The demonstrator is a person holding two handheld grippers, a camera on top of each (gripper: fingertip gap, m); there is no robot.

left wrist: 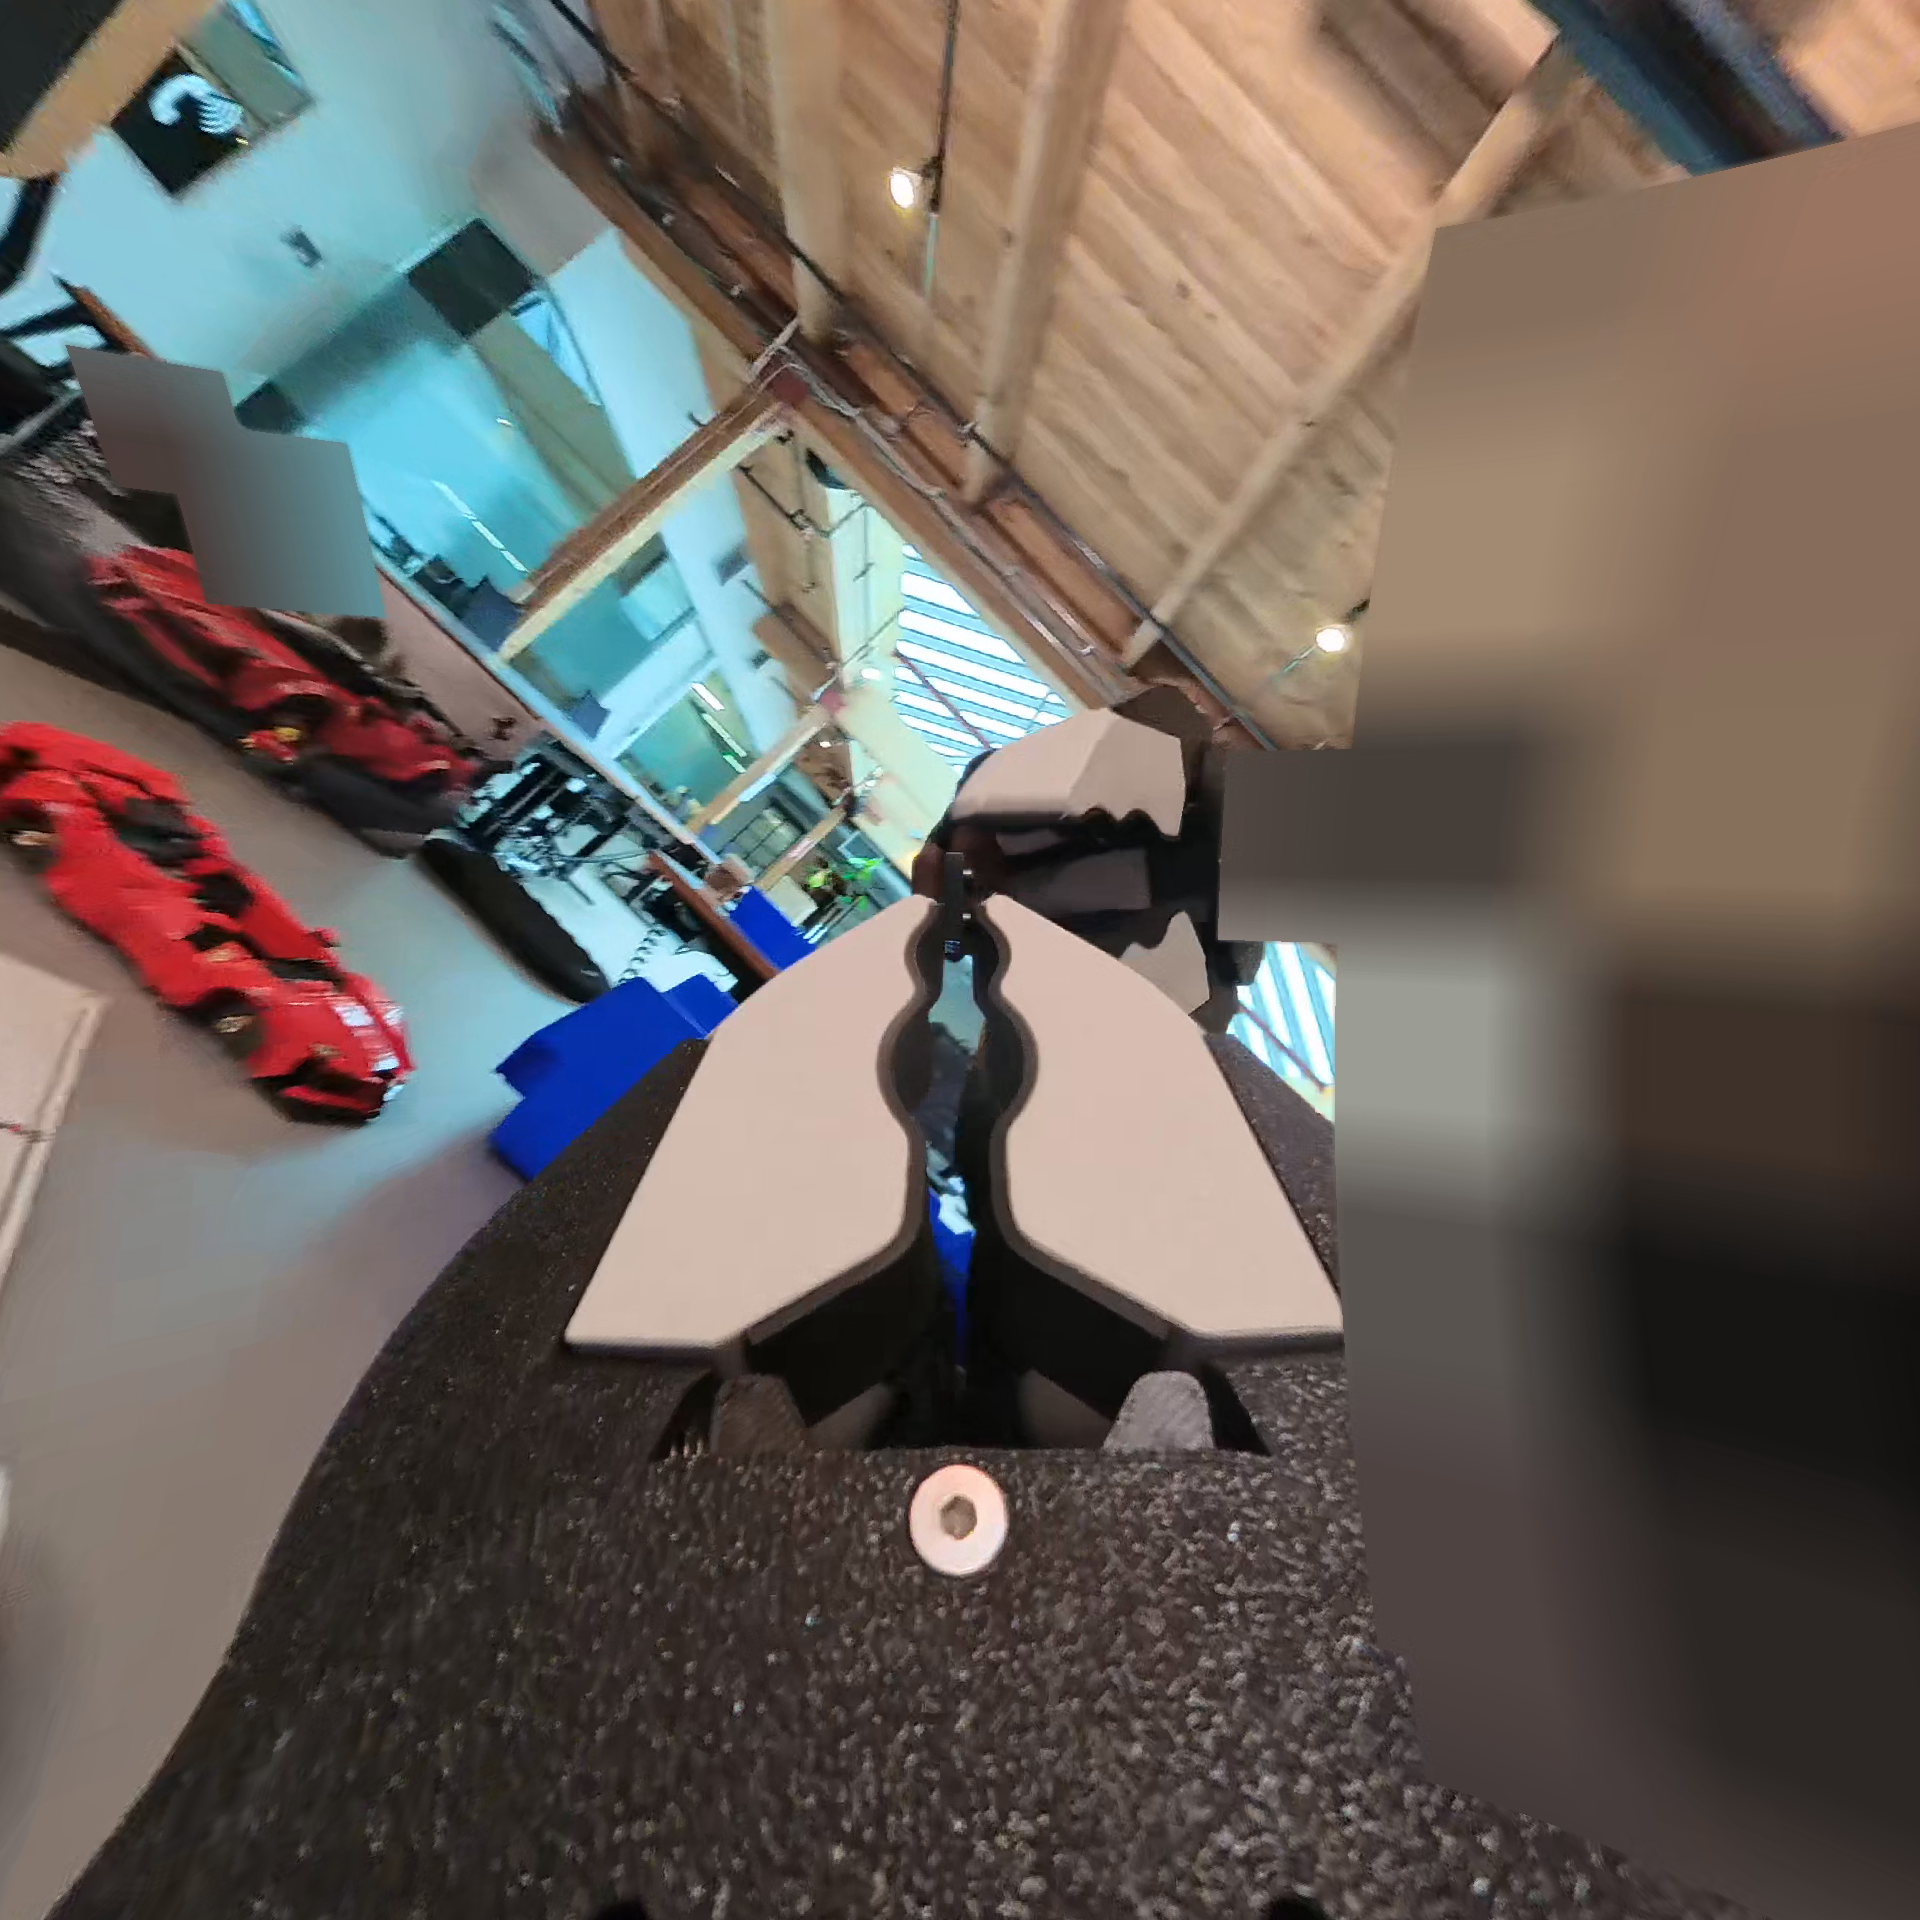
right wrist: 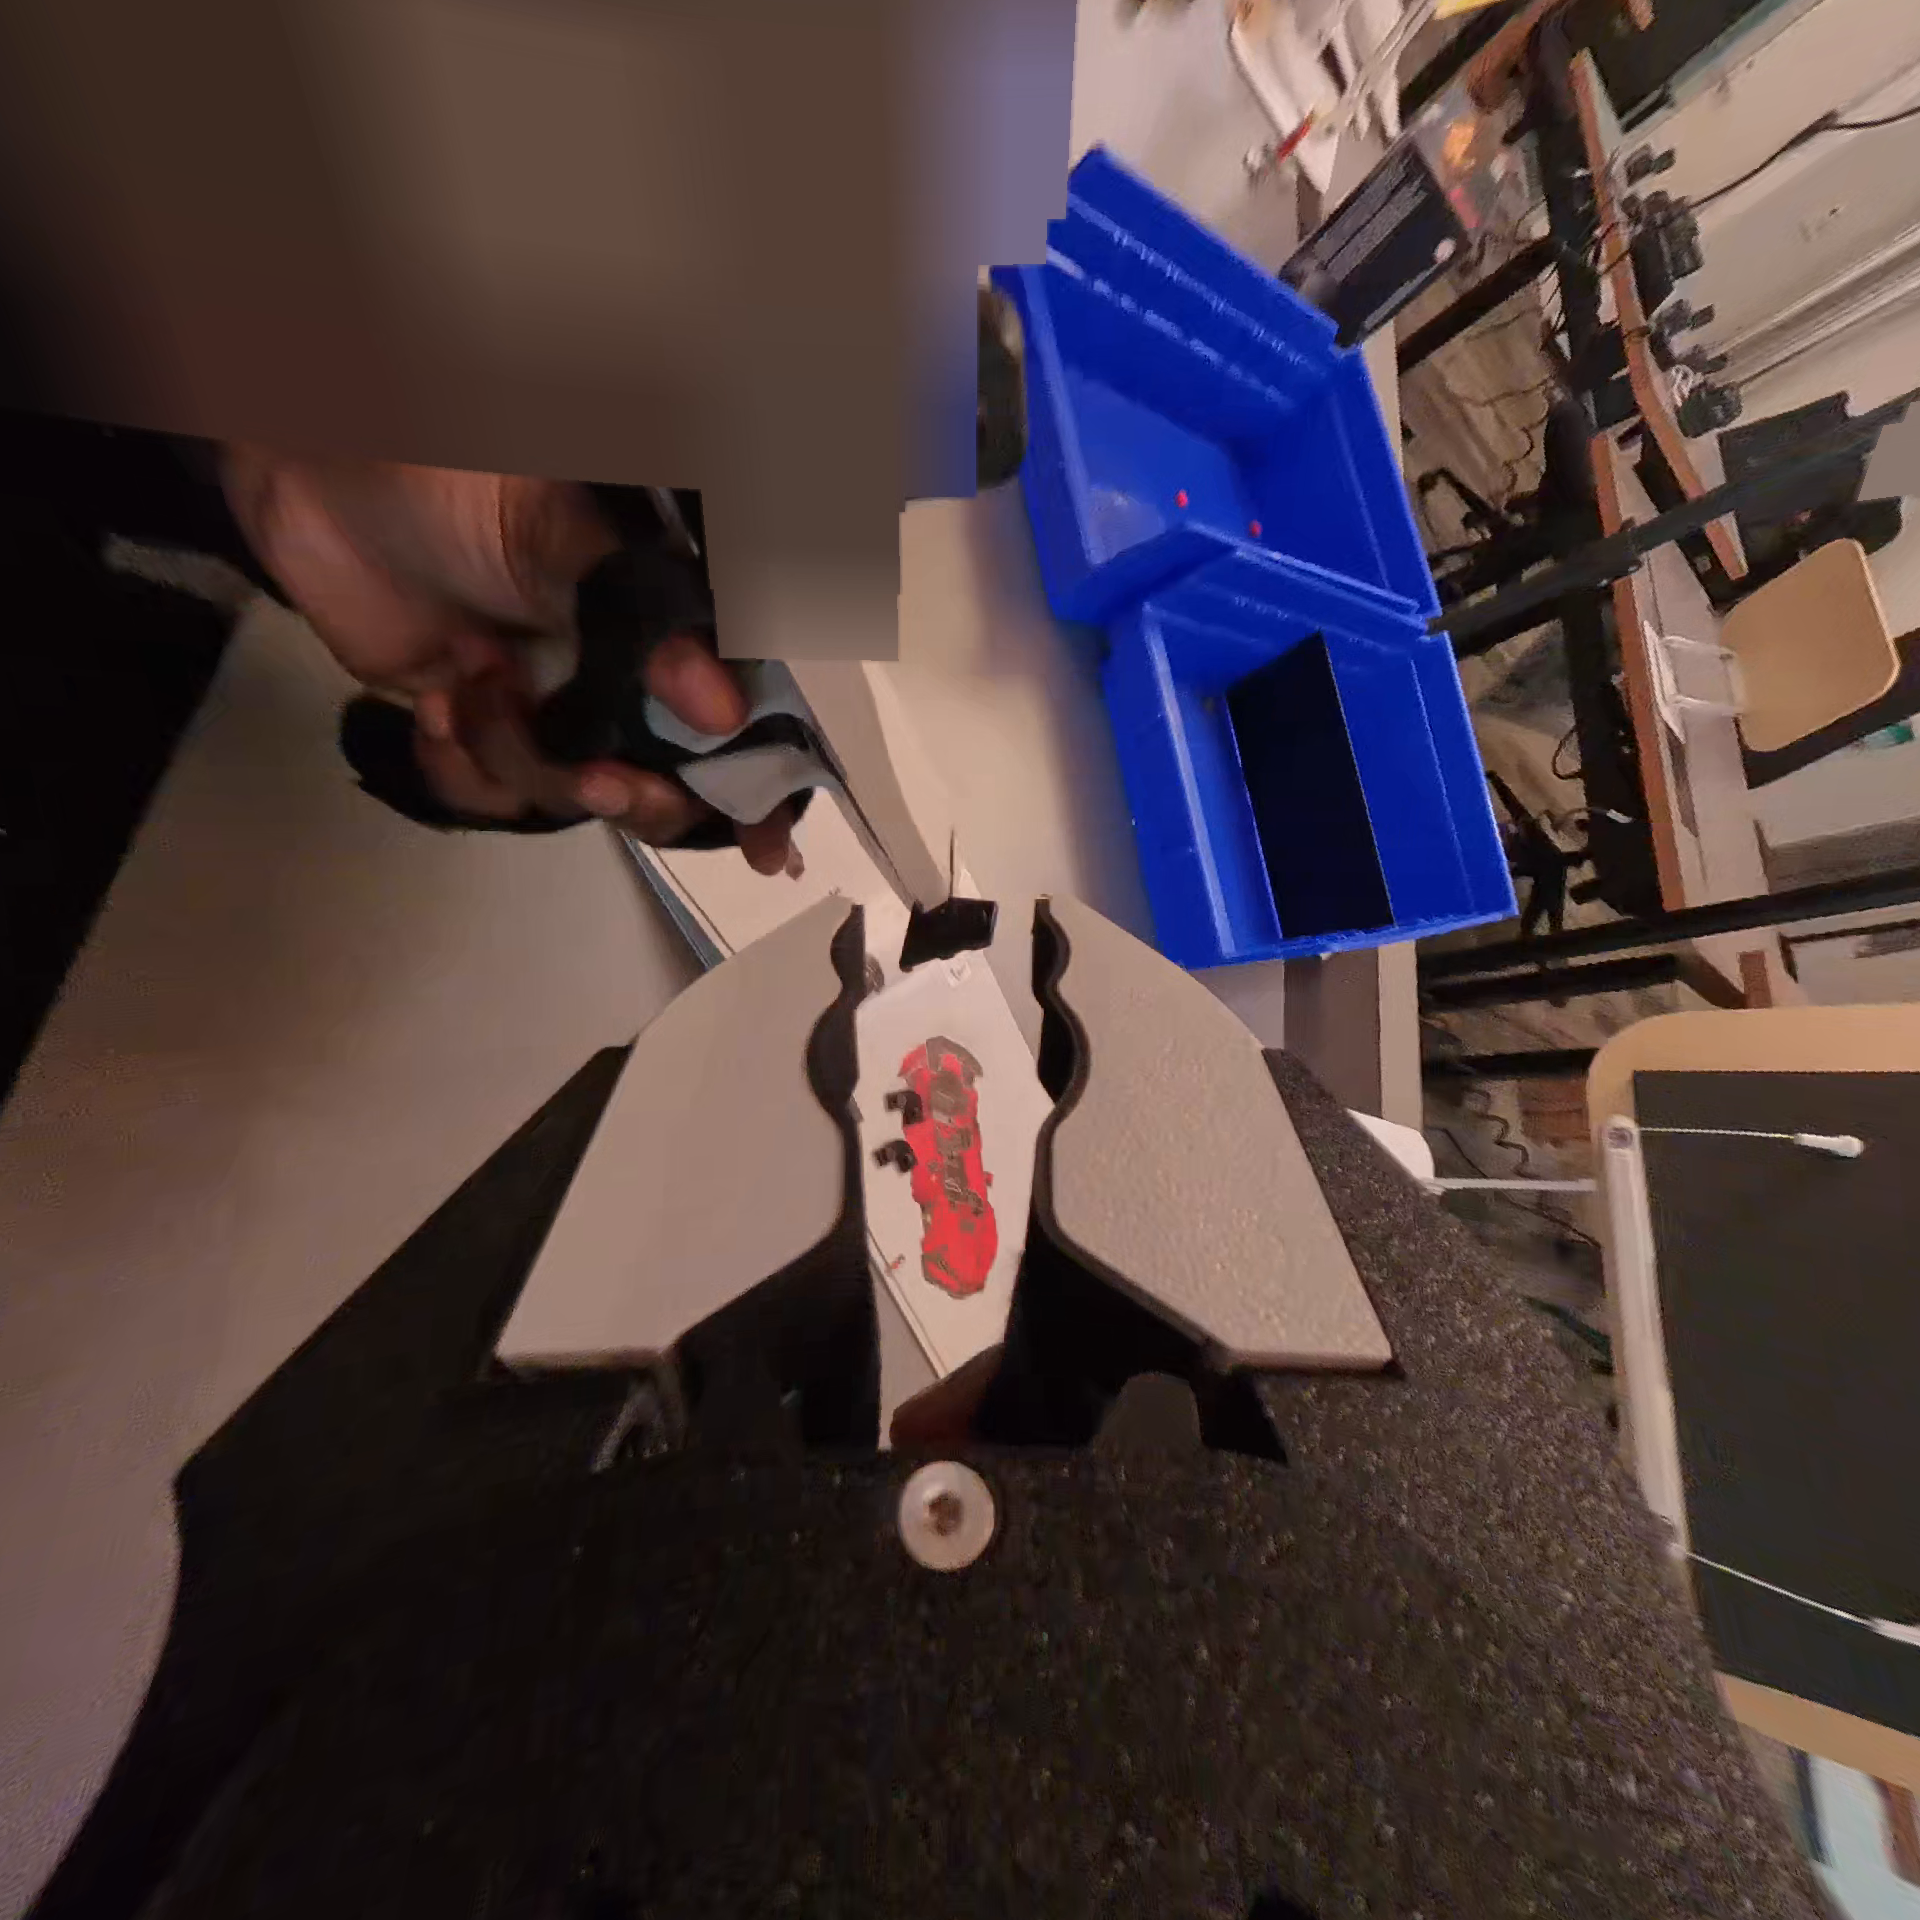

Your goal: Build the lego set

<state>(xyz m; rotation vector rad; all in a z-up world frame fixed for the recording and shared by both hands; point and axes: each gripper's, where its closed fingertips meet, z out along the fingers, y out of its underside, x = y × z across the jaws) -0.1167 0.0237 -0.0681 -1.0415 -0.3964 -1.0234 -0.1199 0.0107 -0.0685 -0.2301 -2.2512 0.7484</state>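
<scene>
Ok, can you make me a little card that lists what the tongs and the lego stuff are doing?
left tongs: shut on a small black piece
right tongs: open, pinching nothing
red lego cars: two, on the grey table
blue bins: beyond the right tongs
booklet: seen between the right tongs' fingers, red car picture

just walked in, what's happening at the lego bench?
A person works two hand-held grippers in mid-air. The left hand-held gripper is shut on a small black lego piece. The right hand-held gripper is open around that piece, as if to take it. A red lego car and blue bins sit on the table.
</scene>
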